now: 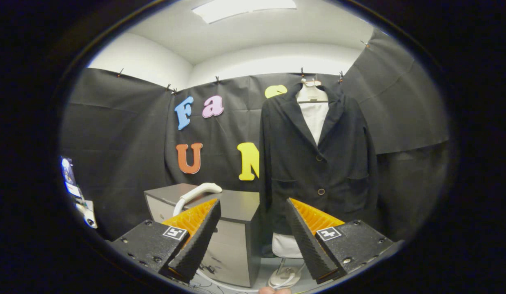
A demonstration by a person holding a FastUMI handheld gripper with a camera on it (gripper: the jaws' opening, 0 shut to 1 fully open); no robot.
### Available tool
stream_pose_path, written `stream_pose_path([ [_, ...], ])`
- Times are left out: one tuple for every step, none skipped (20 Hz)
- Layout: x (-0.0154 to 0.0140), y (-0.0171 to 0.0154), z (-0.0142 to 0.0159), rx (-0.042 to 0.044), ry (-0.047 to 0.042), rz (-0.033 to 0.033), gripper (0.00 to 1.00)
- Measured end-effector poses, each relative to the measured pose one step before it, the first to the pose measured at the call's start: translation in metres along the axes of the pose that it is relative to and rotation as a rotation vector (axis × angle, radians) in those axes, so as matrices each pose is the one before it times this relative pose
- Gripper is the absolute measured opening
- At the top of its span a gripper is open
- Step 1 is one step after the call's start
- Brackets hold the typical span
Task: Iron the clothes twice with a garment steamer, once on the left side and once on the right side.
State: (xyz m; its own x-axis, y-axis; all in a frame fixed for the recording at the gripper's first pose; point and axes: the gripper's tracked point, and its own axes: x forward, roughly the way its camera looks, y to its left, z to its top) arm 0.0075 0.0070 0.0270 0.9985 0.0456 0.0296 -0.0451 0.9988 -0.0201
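Your gripper (253, 228) hangs wide open and empty, well short of the steamer (197, 192), which lies untouched on the grey cabinet (236, 204) just beyond the left finger. The black jacket (318, 163) hangs on its stand beyond the right finger, so by the look of it neither side has been ironed and both passes remain. The fingers hide much of the steamer's hose and the stand's base.
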Motion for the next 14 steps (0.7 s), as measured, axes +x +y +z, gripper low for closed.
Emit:
stream_pose_path([
  [-0.0012, -0.00055, 0.00183, -0.00615, -0.005, -0.0043, 1.0],
  [0.0001, 0.00018, 0.0018, -0.00195, -0.00637, -0.00054, 1.0],
  [0.001, 0.00052, 0.00004, 0.00221, 0.00186, -0.00343, 1.0],
  [0.00149, 0.00207, -0.00105, 0.00572, 0.0038, 0.00343, 1.0],
  [0.00203, 0.00093, -0.00177, 0.00831, 0.00369, -0.00464, 1.0],
  [0.00208, 0.00239, 0.00043, 0.00977, 0.00244, -0.00313, 1.0],
  [0.00419, 0.00473, -0.00176, 0.00939, 0.00433, 0.00109, 1.0],
  [0.00326, 0.00647, -0.00057, 0.00508, 0.00891, 0.00426, 1.0],
  [0.0047, 0.00526, -0.00201, 0.00248, 0.01098, 0.00366, 1.0],
  [0.00527, 0.00419, -0.00157, 0.00127, 0.01667, -0.00255, 1.0],
  [0.00518, 0.0067, -0.00152, 0.00177, 0.01794, 0.00147, 1.0],
  [0.006, 0.0089, 0.00004, 0.00757, 0.01192, 0.00595, 1.0],
  [0.00675, 0.01252, 0.00131, 0.01067, 0.00748, 0.01155, 1.0],
  [0.00717, 0.01173, 0.00183, 0.01161, 0.00217, 0.01236, 1.0],
])
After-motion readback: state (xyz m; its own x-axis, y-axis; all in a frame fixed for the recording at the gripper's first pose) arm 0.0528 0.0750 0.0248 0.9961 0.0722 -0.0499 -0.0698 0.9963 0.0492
